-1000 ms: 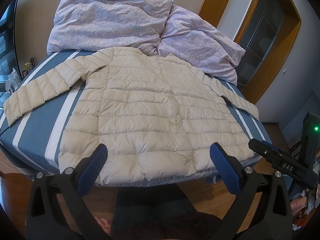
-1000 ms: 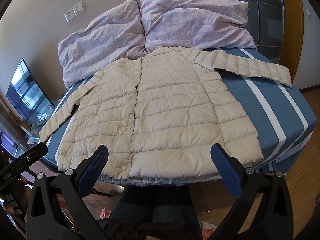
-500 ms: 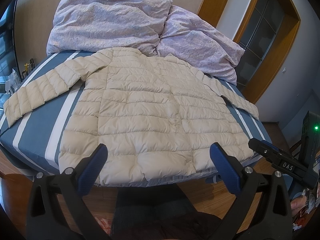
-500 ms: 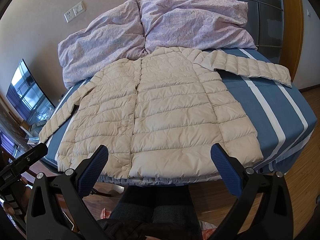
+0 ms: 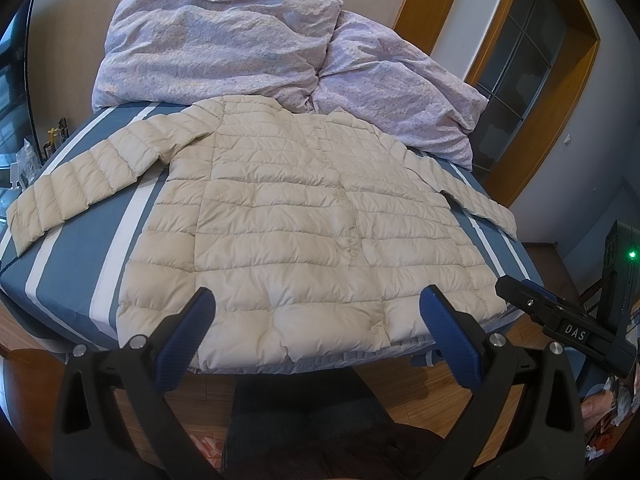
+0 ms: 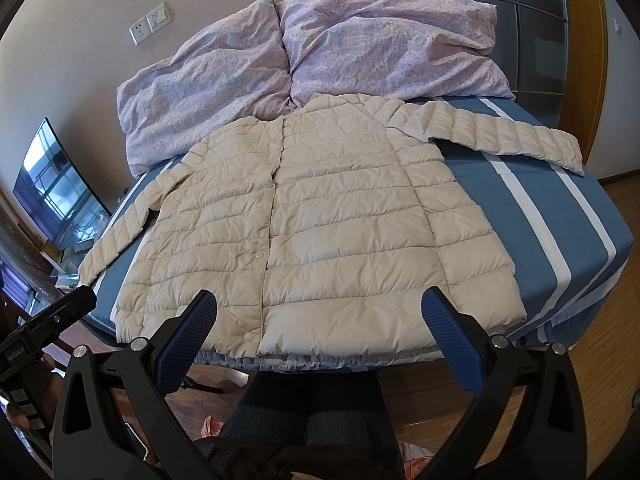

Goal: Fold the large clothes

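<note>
A cream quilted puffer jacket (image 5: 304, 228) lies flat and buttoned on a blue bed with white stripes (image 5: 80, 248), hem toward me, both sleeves spread out to the sides. It also shows in the right wrist view (image 6: 320, 224). My left gripper (image 5: 316, 316) is open and empty, held above the bed's near edge in front of the hem. My right gripper (image 6: 318, 316) is open and empty too, at the same height before the hem. Neither touches the jacket.
Two lilac pillows (image 5: 224, 48) lie at the head of the bed against the wall. A TV (image 6: 52, 188) stands left of the bed. A wood-framed door (image 5: 532, 80) is at the right. The person's legs (image 6: 312, 420) and wooden floor (image 6: 600, 380) are below.
</note>
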The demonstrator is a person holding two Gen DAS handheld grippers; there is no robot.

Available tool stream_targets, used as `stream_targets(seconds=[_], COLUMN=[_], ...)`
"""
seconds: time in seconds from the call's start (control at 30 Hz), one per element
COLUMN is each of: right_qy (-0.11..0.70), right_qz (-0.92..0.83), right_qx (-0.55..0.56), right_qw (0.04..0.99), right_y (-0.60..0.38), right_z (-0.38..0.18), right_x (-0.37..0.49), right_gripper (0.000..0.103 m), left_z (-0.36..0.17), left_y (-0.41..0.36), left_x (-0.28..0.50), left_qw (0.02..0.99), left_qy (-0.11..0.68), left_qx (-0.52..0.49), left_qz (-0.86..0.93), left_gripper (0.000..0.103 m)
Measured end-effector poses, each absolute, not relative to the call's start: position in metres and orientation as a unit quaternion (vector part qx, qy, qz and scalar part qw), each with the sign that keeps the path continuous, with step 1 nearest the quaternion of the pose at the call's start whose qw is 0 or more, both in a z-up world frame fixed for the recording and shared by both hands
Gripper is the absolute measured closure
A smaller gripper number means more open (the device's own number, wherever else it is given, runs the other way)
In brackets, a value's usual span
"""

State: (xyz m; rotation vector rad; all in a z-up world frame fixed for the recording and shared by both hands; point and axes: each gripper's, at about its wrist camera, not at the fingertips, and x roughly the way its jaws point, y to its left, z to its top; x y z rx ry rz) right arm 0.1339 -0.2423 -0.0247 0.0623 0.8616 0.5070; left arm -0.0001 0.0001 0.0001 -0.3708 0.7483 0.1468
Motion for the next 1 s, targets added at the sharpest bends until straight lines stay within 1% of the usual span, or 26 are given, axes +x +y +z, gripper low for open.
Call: stream_targets(seconds=[1.0], right_qy=[0.412], right_qz=[0.244], right_qx=[0.030], right_qw=[0.878], right_y=[-0.2418], right_z=[-0.0251], right_x=[0.1377], right_gripper=[0.001], left_z=[0.0001], left_y=[0.0001], left_x=[0.0003], left_qw=[0.912], left_qy=[0.362], left_qx=[-0.179], left_qz=[0.072], left_gripper=[0.002])
